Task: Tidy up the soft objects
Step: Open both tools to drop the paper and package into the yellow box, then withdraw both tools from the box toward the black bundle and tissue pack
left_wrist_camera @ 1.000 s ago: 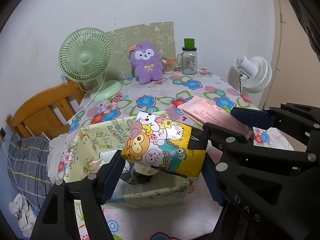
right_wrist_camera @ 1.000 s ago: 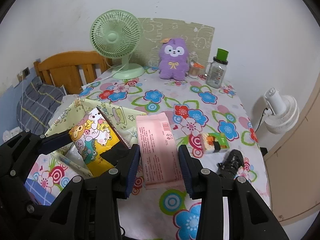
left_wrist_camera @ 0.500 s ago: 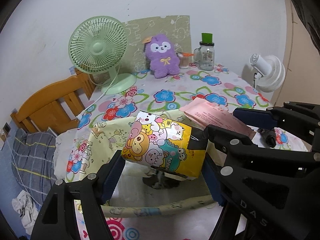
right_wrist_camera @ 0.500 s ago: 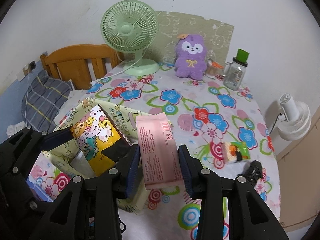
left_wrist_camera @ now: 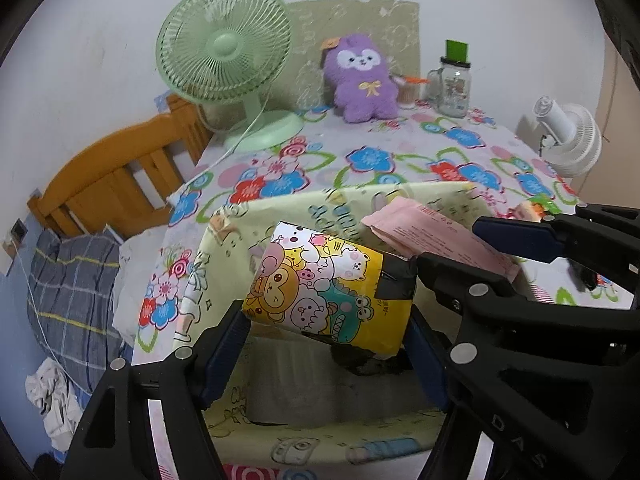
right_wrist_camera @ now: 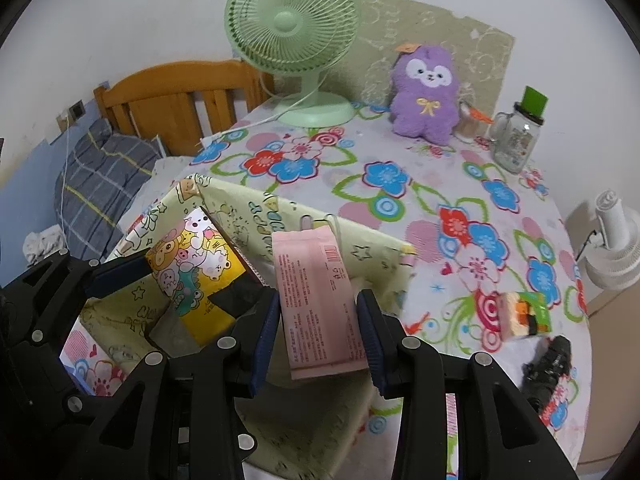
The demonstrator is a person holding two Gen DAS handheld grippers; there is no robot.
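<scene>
My left gripper is shut on a yellow cartoon-printed pack, held over the open mouth of a pale yellow fabric storage box. My right gripper is shut on a pink flat pack, also above the box, just to the right of the yellow pack. In the left wrist view the pink pack and the right gripper show at the right. A dark item lies inside the box. A purple plush toy sits at the table's far side.
A green desk fan and a glass jar with a green lid stand at the back of the flowered tablecloth. A small sushi-like toy and a black object lie at the right. A wooden bed frame is left; a white fan right.
Both grippers have moved forward and down with their packs, so the box's opening now lies right under them. The box and the table's far items look larger and nearer.
</scene>
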